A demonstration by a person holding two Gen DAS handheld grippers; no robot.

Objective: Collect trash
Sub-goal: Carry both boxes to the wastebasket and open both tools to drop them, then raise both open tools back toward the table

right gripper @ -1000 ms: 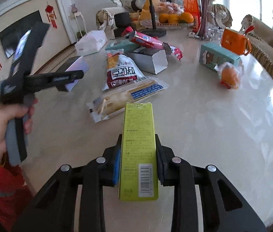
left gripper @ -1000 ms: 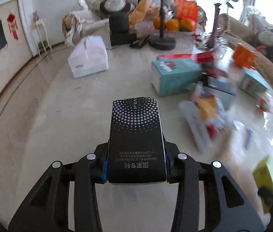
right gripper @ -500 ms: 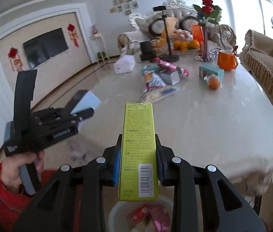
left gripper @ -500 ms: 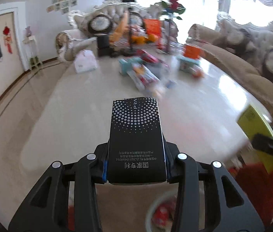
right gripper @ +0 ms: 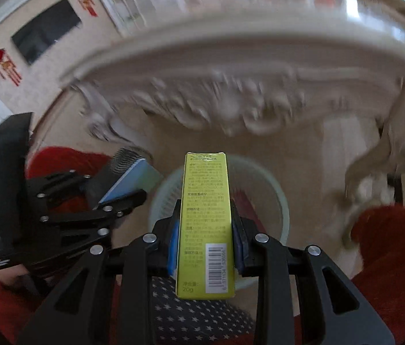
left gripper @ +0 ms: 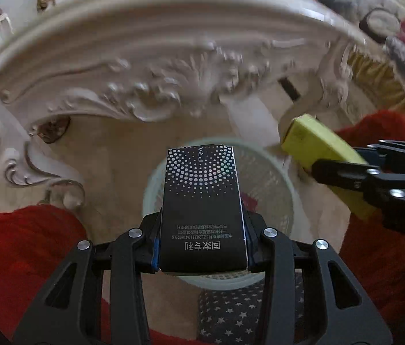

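Observation:
My left gripper [left gripper: 202, 240] is shut on a black box with silver dots [left gripper: 202, 201] and holds it over a pale mesh waste basket [left gripper: 271, 178] on the floor. My right gripper [right gripper: 206, 230] is shut on a yellow-green box [right gripper: 205, 215] and holds it over the same basket [right gripper: 271, 201]. In the left wrist view the yellow-green box [left gripper: 317, 152] hangs at the basket's right rim. In the right wrist view the black box [right gripper: 127, 178] is left of the basket. Red wrappers lie inside the basket.
The carved white table edge [left gripper: 156, 66] and its legs [right gripper: 403, 143] rise just beyond the basket. Red sleeves [left gripper: 24, 247] and star-patterned cloth [right gripper: 191, 316] are close below. A TV [right gripper: 47, 28] hangs on the far left wall.
Both grippers swung down from the tabletop to below its edge, over the waste basket. Each keeps hold of its box.

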